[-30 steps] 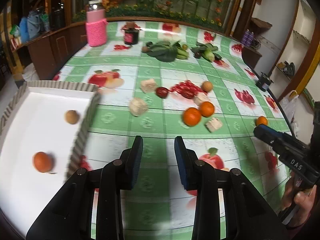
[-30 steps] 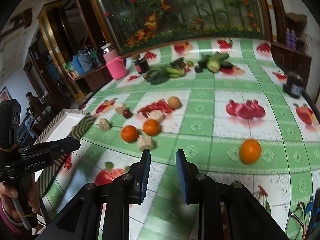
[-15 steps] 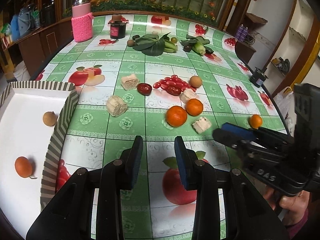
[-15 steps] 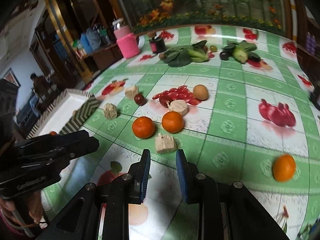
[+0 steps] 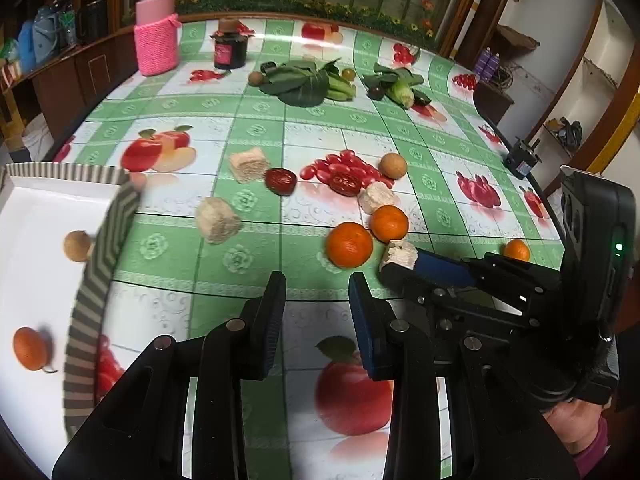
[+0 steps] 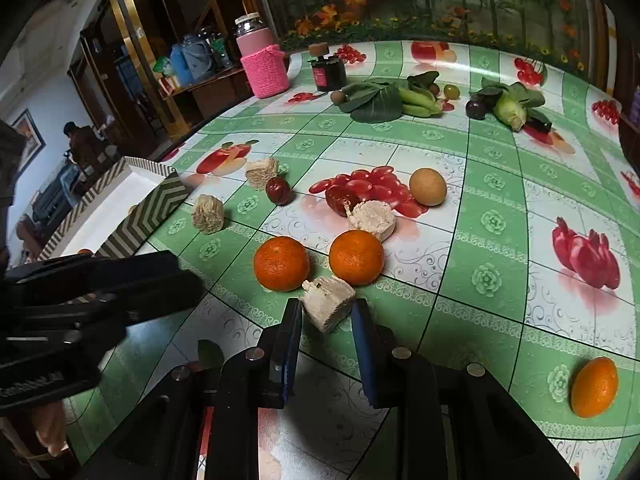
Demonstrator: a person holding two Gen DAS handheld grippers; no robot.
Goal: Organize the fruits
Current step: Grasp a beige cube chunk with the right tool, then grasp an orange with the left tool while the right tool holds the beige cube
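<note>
Two oranges [image 6: 281,263] [image 6: 356,256] lie side by side mid-table, a smaller orange [image 6: 594,387] to the right. A beige sugarcane chunk [image 6: 329,307] sits just in front of them. My right gripper [image 6: 326,320] is open, its tips on either side of that chunk, which also shows in the left wrist view [image 5: 398,255]. My left gripper [image 5: 317,300] is open and empty over the tablecloth, short of the oranges [image 5: 349,244]. The white tray [image 5: 100,240] at left holds a small orange fruit [image 5: 29,348] and a brown longan [image 5: 77,245].
More beige chunks [image 6: 208,213] [image 6: 372,219] [image 6: 262,172], two red dates [image 6: 279,191], a tan round fruit [image 6: 427,186] lie beyond. Greens [image 6: 384,98], corn [image 6: 509,111], a dark jar [image 6: 329,72] and a pink-sleeved jar [image 6: 262,64] stand at the back.
My right gripper has moved forward and down until its tips flank the nearest beige chunk. My left gripper has moved slightly toward the oranges. Both stay open.
</note>
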